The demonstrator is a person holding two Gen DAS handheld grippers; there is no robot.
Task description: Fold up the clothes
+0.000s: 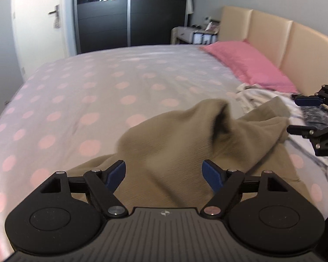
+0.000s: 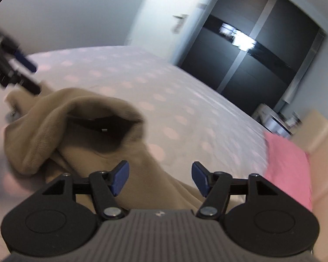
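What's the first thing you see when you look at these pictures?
A crumpled tan fleece garment heaped on the bed, right in front of both cameras, one opening gaping dark. Under it spreads a pale bedspread with pink dots, and a bright pink pillow lies by the beige padded headboard. The left gripper and the right gripper both stand open, holding nothing.

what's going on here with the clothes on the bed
A person is folding laundry on a polka-dot bed with handheld tongs in each hand. A tan garment lies bunched on the bedspread, with both the left tongs and the right tongs open above it, gripping nothing. More crumpled clothes wait near the pink pillow by the headboard. The tan piece is not folded yet.
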